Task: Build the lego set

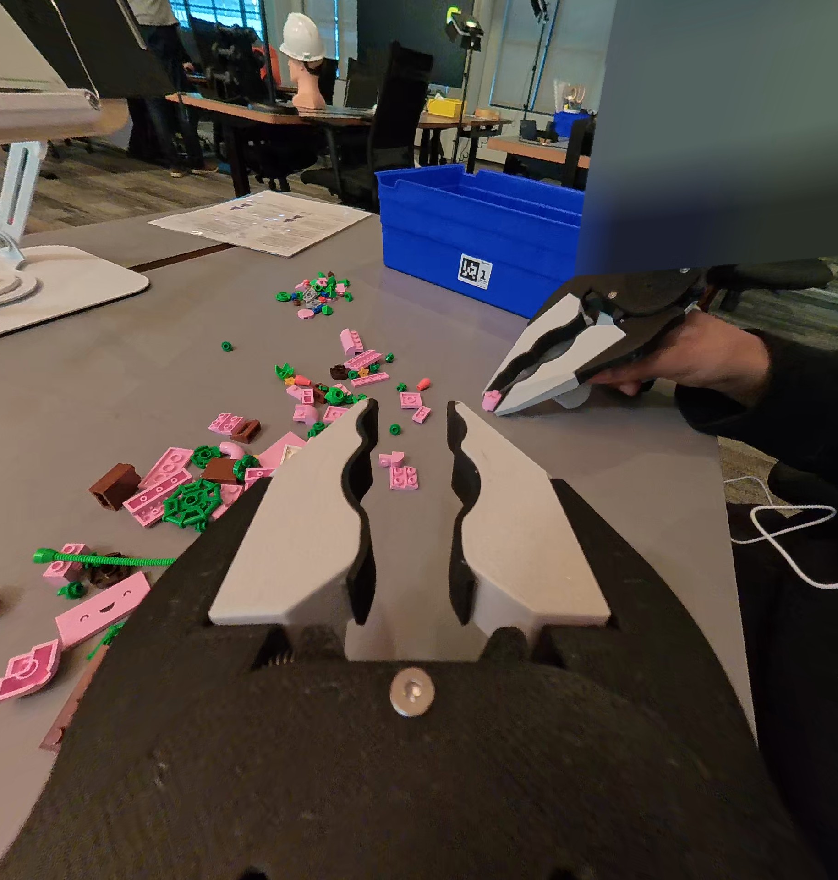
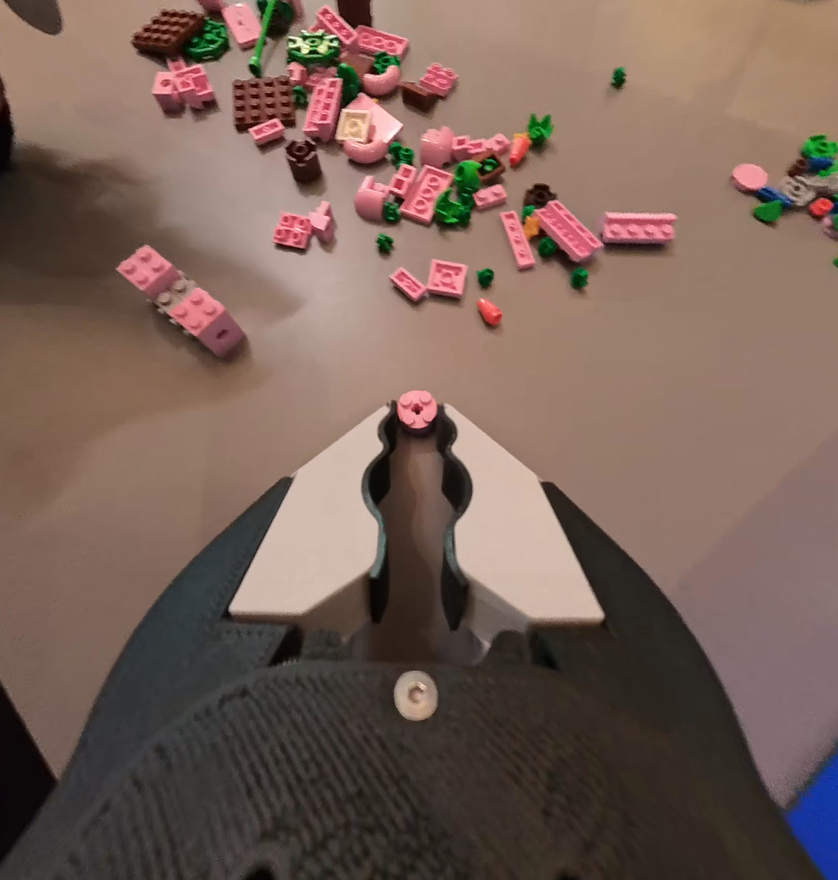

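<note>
Grey surface point(image 2: 597, 428) covered in loose bricks point(image 2: 426, 195); right claw point(image 2: 417, 413) pinches a round pink stud piece point(image 2: 417, 412), left claw point(image 1: 412, 405) gapes empty.

This is an open-plan office or lab workspace. In the upper part of the left wrist view stand long wooden desks point(image 1: 274, 112) with black office chairs point(image 1: 398, 114), large windows point(image 1: 531, 52) and a light on a tripod stand point(image 1: 464, 28). A mannequin head in a white hard hat point(image 1: 303, 38) sits on one desk. A blue plastic bin point(image 1: 474, 224) rests on the grey tabletop point(image 1: 121, 381).
</note>
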Tool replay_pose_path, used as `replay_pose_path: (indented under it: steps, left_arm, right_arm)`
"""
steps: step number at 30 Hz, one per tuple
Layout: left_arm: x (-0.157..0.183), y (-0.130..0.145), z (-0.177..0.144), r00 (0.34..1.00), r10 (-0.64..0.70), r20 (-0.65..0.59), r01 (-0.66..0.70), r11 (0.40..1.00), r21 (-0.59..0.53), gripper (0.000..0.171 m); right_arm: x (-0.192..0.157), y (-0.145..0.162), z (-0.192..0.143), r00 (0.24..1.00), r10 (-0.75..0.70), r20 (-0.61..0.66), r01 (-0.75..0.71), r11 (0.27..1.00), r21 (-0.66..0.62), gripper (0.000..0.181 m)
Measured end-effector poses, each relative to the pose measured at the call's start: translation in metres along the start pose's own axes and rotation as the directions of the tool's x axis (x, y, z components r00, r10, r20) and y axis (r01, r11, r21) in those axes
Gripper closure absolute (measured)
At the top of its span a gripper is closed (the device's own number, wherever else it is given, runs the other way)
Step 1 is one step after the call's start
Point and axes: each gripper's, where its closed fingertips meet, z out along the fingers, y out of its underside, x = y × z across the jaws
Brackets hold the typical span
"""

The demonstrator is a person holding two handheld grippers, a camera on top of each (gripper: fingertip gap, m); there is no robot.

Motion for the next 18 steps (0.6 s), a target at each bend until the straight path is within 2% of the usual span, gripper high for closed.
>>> replay_pose_path:
  steps: [13, 15, 18]
  left_arm:
    - [-0.006, -0.002, -0.002, 0.999, -0.047, 0.002, 0.047, 0.999, 0.02, 0.145]
    - [-0.012, -0.005, -0.006, 0.999, -0.041, 0.014, 0.04, 0.998, 0.039, 0.147]
    - [-0.027, -0.029, -0.019, 0.995, -0.089, -0.034, 0.092, 0.99, 0.11, 0.148]
  right_arm:
    - [-0.037, -0.022, 0.023, 0.981, -0.151, 0.126, 0.15, 0.989, 0.015, 0.165]
    - [-0.037, -0.024, 0.023, 0.978, -0.161, 0.136, 0.159, 0.987, 0.024, 0.142]
    - [-0.043, -0.041, 0.008, 0.971, -0.151, 0.187, 0.129, 0.984, 0.126, 0.137]
